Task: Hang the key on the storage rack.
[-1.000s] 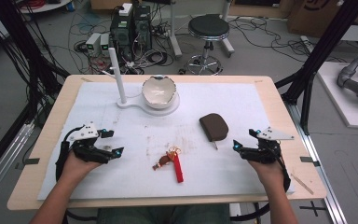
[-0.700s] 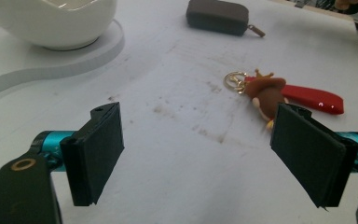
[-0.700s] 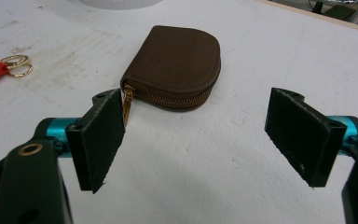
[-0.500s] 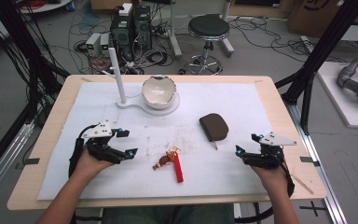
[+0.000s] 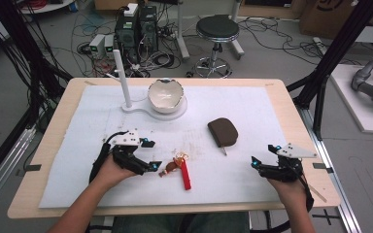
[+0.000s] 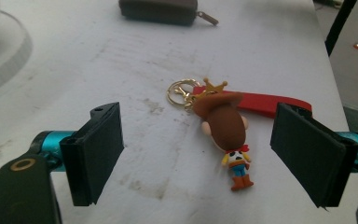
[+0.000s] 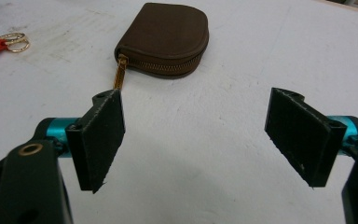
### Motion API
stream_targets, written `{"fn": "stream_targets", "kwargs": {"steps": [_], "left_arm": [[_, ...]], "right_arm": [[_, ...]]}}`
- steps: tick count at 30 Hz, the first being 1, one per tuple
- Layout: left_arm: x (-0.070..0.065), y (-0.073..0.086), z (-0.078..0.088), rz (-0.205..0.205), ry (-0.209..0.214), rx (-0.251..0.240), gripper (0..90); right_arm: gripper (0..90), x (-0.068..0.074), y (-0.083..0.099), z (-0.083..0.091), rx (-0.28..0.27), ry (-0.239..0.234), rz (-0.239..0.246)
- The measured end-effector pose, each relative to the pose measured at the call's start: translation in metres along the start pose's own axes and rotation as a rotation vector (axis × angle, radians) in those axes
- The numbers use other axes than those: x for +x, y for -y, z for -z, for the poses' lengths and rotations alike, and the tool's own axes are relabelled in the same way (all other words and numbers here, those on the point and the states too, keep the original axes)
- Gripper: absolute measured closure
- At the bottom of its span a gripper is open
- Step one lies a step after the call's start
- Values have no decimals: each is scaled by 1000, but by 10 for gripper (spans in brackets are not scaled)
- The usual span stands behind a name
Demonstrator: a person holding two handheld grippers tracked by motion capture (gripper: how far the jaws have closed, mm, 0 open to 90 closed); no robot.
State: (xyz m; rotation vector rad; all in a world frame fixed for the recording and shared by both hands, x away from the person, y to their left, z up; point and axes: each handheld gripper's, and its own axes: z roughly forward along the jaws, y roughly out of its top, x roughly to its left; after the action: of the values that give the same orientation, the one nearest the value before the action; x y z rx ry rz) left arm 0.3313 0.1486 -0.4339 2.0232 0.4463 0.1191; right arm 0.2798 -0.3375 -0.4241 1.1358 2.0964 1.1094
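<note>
A keychain lies on the white mat: a small cowboy figure [image 6: 226,128] with a brown hat, a gold ring [image 6: 177,91] and a red strap [image 5: 185,174]. My left gripper [image 5: 151,154] is open just left of it. In the left gripper view the figure lies on the mat between the spread jaws [image 6: 200,154], nearer the right one and touching neither. A brown zip pouch [image 5: 223,132] rests right of centre. My right gripper [image 5: 262,155] is open near the front right, with the pouch [image 7: 168,37] ahead of its jaws and bare mat between them.
A white bowl [image 5: 165,94] sits on a round white base at the back, with a thin white post [image 5: 121,77] to its left. The mat [image 5: 252,111] covers most of the wooden table. Computers, cables and a stool stand on the floor beyond.
My left gripper has moved right along the mat up to the keychain. My right gripper has shifted slightly left. The keychain and pouch have not moved.
</note>
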Motion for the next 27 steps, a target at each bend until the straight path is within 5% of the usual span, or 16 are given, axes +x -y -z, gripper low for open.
{"fn": "stream_targets", "kwargs": {"steps": [13,27], "left_arm": [[-15,-1,-37,-47,36,97,170],[-18,-1,-53,-58,41,159,190]], "right_arm": [[202,2,0,-1,2,-3,6],[202,3,0,-2,6,-7,14]]}}
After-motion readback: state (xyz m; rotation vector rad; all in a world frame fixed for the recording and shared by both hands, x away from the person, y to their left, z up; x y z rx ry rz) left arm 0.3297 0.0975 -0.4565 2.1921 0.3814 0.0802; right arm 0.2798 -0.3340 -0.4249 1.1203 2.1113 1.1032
